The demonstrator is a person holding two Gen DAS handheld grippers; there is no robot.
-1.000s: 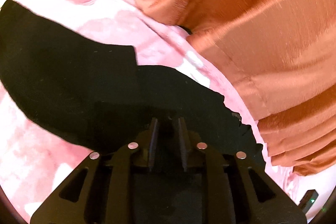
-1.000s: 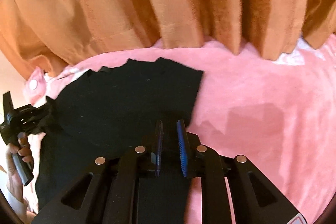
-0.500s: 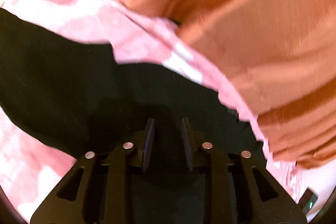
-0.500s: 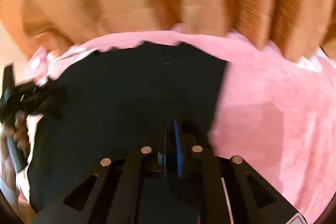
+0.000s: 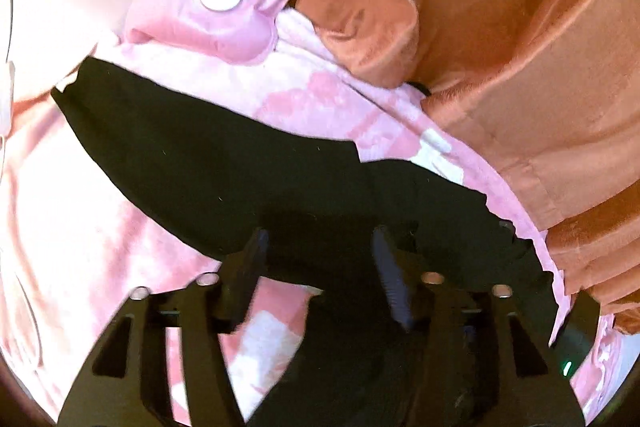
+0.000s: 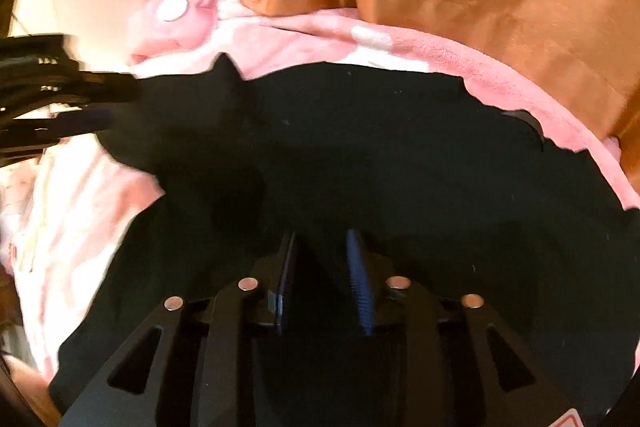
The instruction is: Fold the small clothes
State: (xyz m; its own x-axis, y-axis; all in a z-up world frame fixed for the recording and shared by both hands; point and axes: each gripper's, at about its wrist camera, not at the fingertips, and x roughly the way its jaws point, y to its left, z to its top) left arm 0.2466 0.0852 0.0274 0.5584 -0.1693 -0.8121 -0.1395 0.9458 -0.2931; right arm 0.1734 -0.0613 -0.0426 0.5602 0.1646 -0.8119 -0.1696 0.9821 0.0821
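Note:
A black garment [image 5: 224,163] lies spread on a pink and white blanket [image 5: 72,227]. My left gripper [image 5: 320,251] hovers just above its near edge. The jaws are opening wide, the cloth lies loose below them and neither pad presses on it. In the right wrist view the same black garment [image 6: 400,155] fills the middle. My right gripper [image 6: 320,267] is over it with its jaws a little apart. Black cloth shows in the gap, not pinched. The left gripper [image 6: 116,103] reaches in from the left edge at the garment's corner.
Orange curtains [image 5: 500,27] hang close behind the bed and drape onto the blanket's far edge. A pink plush cushion with a white disc [image 5: 216,11] lies at the far left corner. A small dark object with a green light [image 5: 576,339] sits at the lower right.
My left jaws have gone from nearly shut on the cloth to wide apart, and the gripper has lifted. My right gripper has swept left across the garment and its jaws have widened.

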